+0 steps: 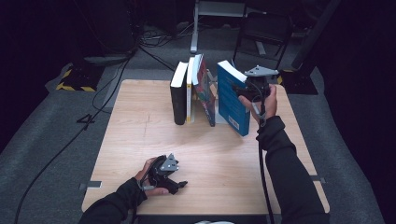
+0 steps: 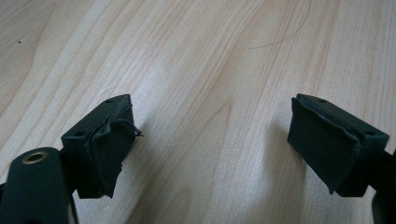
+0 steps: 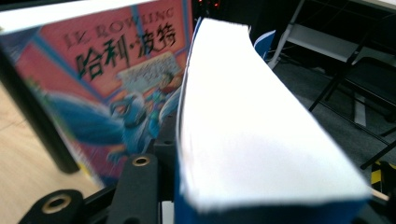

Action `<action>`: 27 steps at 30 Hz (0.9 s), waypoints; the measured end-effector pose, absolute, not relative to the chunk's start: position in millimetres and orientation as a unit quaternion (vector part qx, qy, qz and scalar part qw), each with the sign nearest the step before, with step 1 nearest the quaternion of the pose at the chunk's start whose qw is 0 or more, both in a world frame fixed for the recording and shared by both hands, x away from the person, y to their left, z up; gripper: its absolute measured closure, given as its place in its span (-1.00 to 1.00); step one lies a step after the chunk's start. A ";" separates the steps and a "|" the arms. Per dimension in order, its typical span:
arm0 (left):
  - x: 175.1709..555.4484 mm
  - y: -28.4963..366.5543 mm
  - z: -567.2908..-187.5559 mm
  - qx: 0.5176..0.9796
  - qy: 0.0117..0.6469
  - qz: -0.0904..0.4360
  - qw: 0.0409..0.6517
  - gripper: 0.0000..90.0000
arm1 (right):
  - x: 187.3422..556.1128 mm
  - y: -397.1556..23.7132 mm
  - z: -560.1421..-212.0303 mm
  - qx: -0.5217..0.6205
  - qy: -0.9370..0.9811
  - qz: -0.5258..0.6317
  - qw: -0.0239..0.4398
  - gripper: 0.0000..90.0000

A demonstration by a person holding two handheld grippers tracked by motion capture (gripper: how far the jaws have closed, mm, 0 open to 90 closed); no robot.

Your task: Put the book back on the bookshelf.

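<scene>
Open gap between colourful book [image 1: 207, 93] and blue book [image 1: 231, 100], bare table [image 1: 140, 140] in front

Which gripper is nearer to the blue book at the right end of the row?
Right. The right gripper is clamped on the blue book near its top, at the table's far side. The left gripper rests open on the table near the front edge, well away.
</scene>
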State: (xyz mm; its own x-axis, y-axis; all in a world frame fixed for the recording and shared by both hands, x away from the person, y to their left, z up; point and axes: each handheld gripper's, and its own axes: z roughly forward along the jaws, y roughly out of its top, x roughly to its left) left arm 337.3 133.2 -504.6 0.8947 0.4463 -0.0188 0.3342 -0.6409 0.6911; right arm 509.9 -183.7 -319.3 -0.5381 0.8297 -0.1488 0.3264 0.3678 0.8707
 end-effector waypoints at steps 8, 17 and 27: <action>337.4 133.1 -504.7 0.902 0.217 0.077 0.365 -0.67 | 487.7 -195.0 -327.7 0.369 0.781 0.413 0.288 0.31; 337.6 133.1 -504.6 0.903 0.216 0.078 0.364 -0.67 | 474.2 -197.6 -330.6 0.354 0.800 0.396 0.278 0.31; 337.7 133.1 -504.6 0.903 0.216 0.078 0.364 -0.67 | 480.6 -200.3 -325.2 0.367 0.805 0.386 0.262 0.21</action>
